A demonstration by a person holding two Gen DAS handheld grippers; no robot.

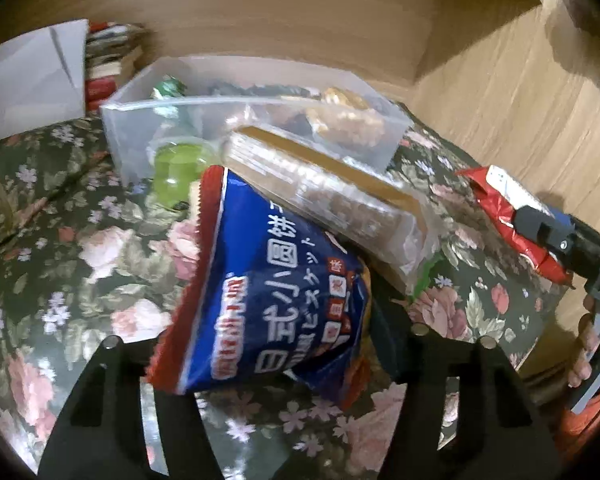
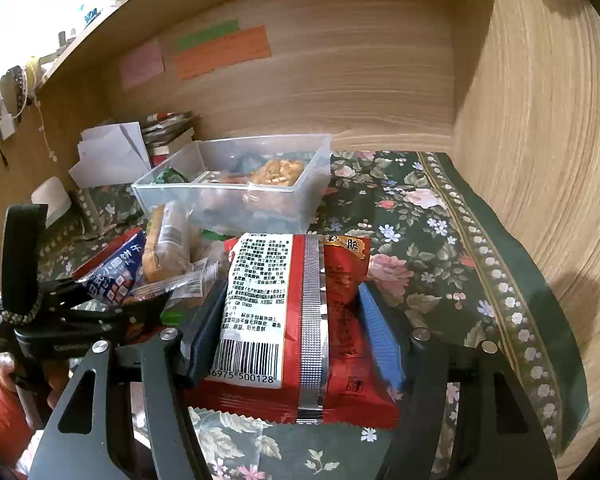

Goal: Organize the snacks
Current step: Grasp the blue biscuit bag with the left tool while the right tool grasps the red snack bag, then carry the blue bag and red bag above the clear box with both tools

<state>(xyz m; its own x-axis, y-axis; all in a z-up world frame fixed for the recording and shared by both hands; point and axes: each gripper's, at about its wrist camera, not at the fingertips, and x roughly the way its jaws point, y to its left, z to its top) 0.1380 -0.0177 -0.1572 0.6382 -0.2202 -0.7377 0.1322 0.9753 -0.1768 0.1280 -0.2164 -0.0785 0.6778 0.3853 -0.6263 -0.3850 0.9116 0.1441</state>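
**Both grippers on packets in front of the snack tub**

Hard to read: in my left wrist view the blue biscuit packet (image 1: 268, 292) covers my left gripper (image 1: 274, 344) fingertips, so the pads themselves are hidden; the packet sits tilted between the jaws, off the floral cloth (image 1: 80, 240), and looks pinched at a middling width. The contents of the clear plastic tub (image 2: 236, 196), straight ahead of both grippers, are only partly legible through its cloudy wall: something golden-brown and a green wrapper. A clear-wrapped cracker pack (image 1: 332, 192) leans just beyond the blue packet, its far end against the tub; whether it rests on the rim I cannot tell.

My right gripper (image 2: 296, 332) is clamped on the red snack packet (image 2: 300, 320), back label and barcode facing up, its blue pad (image 2: 380, 340) pressed to the packet's right edge, the dark one to the left. The packet's near end hangs toward me over the cloth.

Pose: both grippers point forward and downward. Left of my right gripper, my left one shows side-on, with fingers (image 2: 4, 364) of my hand around its handle at the frame's edge.
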